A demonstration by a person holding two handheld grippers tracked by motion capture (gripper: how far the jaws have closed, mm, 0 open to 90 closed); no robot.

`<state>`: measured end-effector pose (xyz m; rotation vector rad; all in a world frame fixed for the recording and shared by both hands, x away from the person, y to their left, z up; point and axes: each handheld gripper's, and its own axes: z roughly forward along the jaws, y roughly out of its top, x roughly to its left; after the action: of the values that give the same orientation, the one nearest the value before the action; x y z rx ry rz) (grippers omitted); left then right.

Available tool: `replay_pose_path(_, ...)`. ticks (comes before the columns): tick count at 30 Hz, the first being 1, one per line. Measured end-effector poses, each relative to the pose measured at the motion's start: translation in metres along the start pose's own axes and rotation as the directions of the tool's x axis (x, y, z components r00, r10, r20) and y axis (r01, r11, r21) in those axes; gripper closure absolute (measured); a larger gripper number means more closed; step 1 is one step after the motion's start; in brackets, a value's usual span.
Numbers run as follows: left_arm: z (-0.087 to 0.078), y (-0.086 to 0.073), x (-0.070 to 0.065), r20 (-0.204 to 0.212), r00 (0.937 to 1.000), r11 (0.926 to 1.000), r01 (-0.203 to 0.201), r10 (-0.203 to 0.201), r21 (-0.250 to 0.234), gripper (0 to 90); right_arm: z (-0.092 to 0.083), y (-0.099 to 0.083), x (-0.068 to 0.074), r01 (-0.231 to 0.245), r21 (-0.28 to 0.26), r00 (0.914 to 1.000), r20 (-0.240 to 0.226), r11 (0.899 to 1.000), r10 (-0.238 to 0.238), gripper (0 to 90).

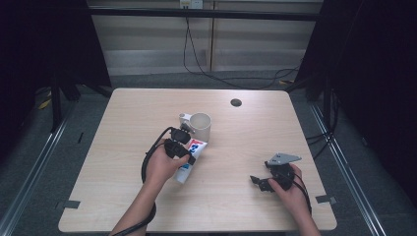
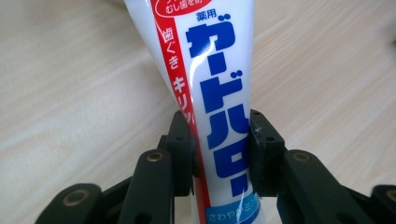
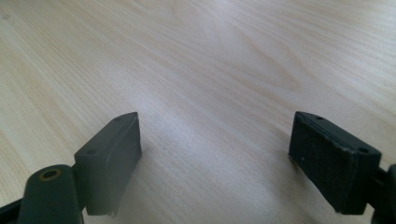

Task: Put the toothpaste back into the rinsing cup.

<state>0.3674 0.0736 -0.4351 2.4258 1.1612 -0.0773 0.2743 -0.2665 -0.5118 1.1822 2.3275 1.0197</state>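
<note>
White plastic toothpaste tube (image 1: pixel 191 160) is sitting pinched crosswise in the left gripper (image 2: pixel 219 154), pads pressing both sides, long axis running away from the hand toward the beige cup (image 1: pixel 200 126) just beyond its far end. Tube's cap end is pointing back twd the person, over the table (image 1: pixel 123 128). Right gripper (image 3: pixel 215 154) is resting well apart w/ jaws spread, nothing btwn. Cup is standing in the tube's path.
</note>
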Motion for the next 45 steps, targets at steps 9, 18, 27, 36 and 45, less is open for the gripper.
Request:
replay_pose_path(9,-0.035,-0.004,-0.003,0.005,0.9966,0.9782,-0.08,0.082,-0.192,66.8,0.0,0.0,0.0,0.0,-0.001,1.0,0.0,1.0,0.0,16.6)
replay_pose_path(18,-0.044,-0.005,-0.001,0.0,0.9956,0.9501,-0.089,0.093,-0.299,66.9,0.0,0.0,0.0,0.0,-0.001,1.0,-0.001,1.0,0.0,16.6)
replay_pose_path(27,-0.048,-0.006,0.002,-0.011,0.9954,0.9201,-0.092,0.096,-0.381,67.0,0.0,0.0,0.0,-0.001,0.0,1.0,0.0,1.0,0.001,16.6)
replay_pose_path(36,-0.056,-0.006,0.006,-0.018,0.9941,0.8739,-0.103,0.107,-0.475,67.0,0.0,0.0,0.0,0.0,0.0,1.0,0.0,1.0,0.0,16.6)
replay_pose_path(45,-0.058,-0.005,0.006,-0.016,0.9949,0.8444,-0.093,0.1,-0.528,67.2,0.0,0.0,0.0,0.0,0.0,1.0,0.0,1.0,0.0,16.6)
